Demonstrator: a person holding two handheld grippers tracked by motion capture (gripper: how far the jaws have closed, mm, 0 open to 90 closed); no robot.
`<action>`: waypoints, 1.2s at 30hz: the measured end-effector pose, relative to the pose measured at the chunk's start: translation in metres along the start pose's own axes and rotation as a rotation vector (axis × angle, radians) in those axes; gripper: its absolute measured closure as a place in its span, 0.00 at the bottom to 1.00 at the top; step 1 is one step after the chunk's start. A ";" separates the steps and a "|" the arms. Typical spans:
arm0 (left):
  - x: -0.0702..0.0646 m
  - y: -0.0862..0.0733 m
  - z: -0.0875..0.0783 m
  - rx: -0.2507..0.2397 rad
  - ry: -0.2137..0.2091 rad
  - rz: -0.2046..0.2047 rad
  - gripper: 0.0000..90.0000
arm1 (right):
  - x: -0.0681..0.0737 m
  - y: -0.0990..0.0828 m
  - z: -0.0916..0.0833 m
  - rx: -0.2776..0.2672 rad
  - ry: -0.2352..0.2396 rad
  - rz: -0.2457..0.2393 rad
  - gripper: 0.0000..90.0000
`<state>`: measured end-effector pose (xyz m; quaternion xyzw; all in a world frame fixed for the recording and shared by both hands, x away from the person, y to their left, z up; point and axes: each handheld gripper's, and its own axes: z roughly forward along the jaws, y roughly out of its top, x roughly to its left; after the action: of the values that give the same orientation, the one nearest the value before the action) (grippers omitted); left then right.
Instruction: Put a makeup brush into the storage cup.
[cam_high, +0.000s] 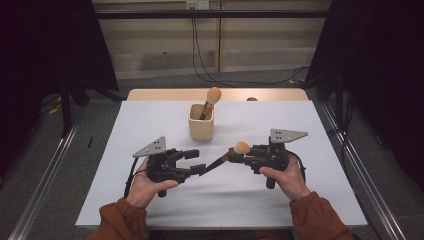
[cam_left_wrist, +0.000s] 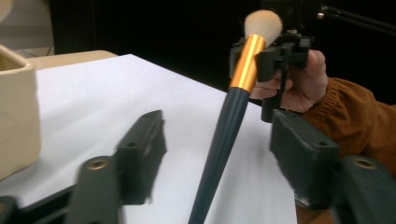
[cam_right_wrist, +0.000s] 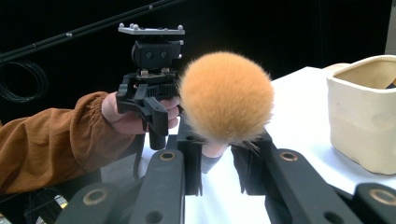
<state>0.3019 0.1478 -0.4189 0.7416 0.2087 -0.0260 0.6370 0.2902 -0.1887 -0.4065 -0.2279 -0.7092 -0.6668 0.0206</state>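
A makeup brush (cam_high: 221, 160) with a dark handle, gold band and tan bristle head lies slanted between my two grippers above the white table (cam_high: 150, 125). My right gripper (cam_high: 233, 155) is shut on the brush just below its fluffy head (cam_right_wrist: 226, 98). My left gripper (cam_high: 199, 161) is open, and the handle's lower end (cam_left_wrist: 224, 135) passes between its jaws without touching either pad. A cream square cup (cam_high: 201, 128) stands behind the grippers with a second brush (cam_high: 213, 96) upright in it.
The cup (cam_left_wrist: 16, 116) sits close on the left in the left gripper view and at the right edge (cam_right_wrist: 364, 112) in the right gripper view. Black curtains flank the table. Cables run along the floor behind it.
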 end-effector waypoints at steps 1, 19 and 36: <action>0.000 0.000 0.000 -0.003 0.016 0.008 0.31 | 0.000 0.000 0.000 0.002 -0.003 -0.001 0.83; -0.001 0.004 0.004 0.111 0.072 -0.016 0.06 | -0.002 0.013 -0.004 0.112 -0.013 -0.015 0.83; -0.004 0.005 0.011 0.116 0.046 -0.015 0.06 | -0.006 0.047 0.006 0.339 0.006 -0.023 0.83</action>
<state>0.3022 0.1355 -0.4148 0.7762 0.2272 -0.0257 0.5876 0.3132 -0.1844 -0.3649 -0.2111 -0.8141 -0.5384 0.0532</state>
